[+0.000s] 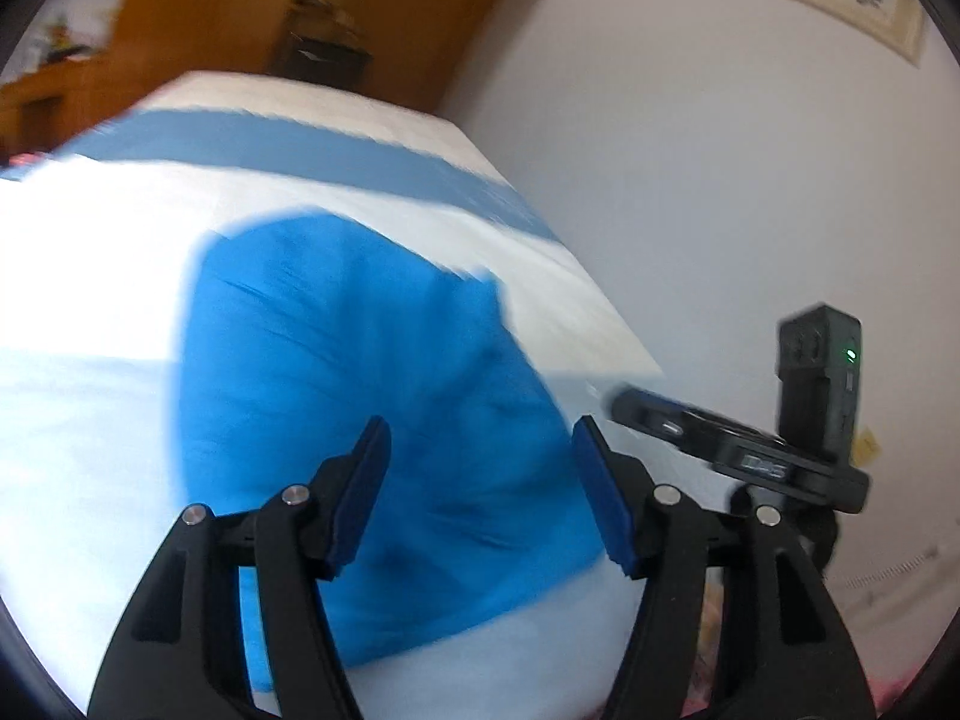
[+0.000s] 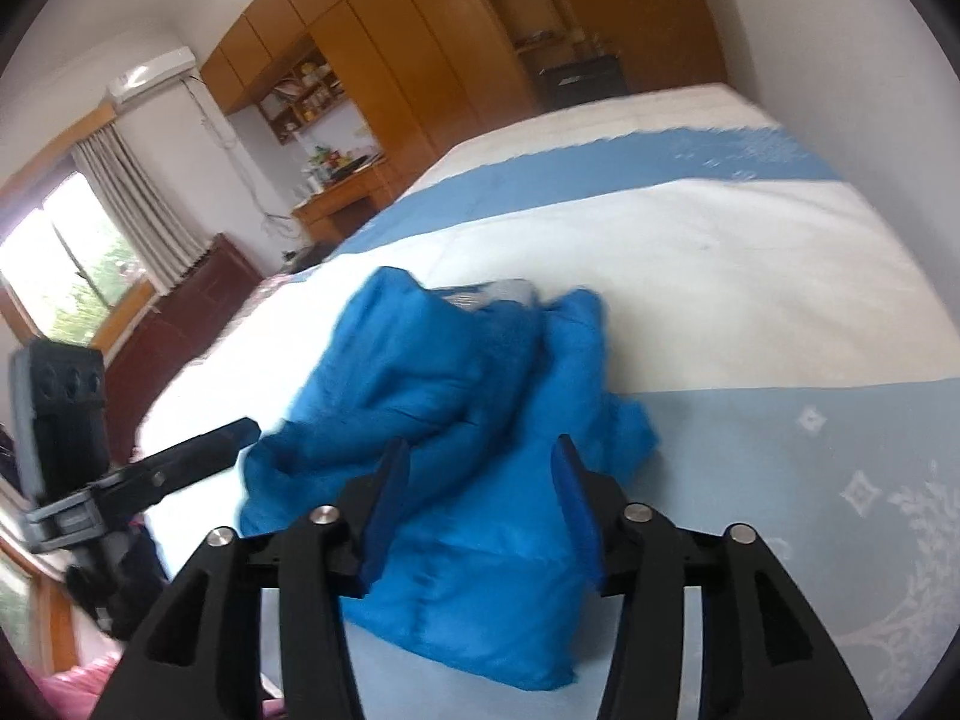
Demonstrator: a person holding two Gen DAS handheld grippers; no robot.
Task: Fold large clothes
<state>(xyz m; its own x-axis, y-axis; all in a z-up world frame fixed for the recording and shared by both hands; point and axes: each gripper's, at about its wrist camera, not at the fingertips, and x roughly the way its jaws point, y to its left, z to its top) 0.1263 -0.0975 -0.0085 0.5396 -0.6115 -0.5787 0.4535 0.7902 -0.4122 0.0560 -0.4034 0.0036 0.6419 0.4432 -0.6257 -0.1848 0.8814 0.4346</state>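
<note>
A: Where is the bright blue crumpled fabric garment [image 2: 456, 456]?

B: Bunched in a loose heap on the bed with the white and blue banded cover [image 2: 720, 276], near its front edge.

A: And the left gripper [image 1: 480, 468]?

B: Jaws spread apart above the cloth, nothing between the pads.

A: The right gripper [image 2: 480, 480]?

B: Likewise parted, hanging over the heap, gripping nothing.

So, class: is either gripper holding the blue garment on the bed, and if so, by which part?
Nothing is held. The left gripper and right gripper both stand open above the blue garment, their pads clear of the cloth.
</note>
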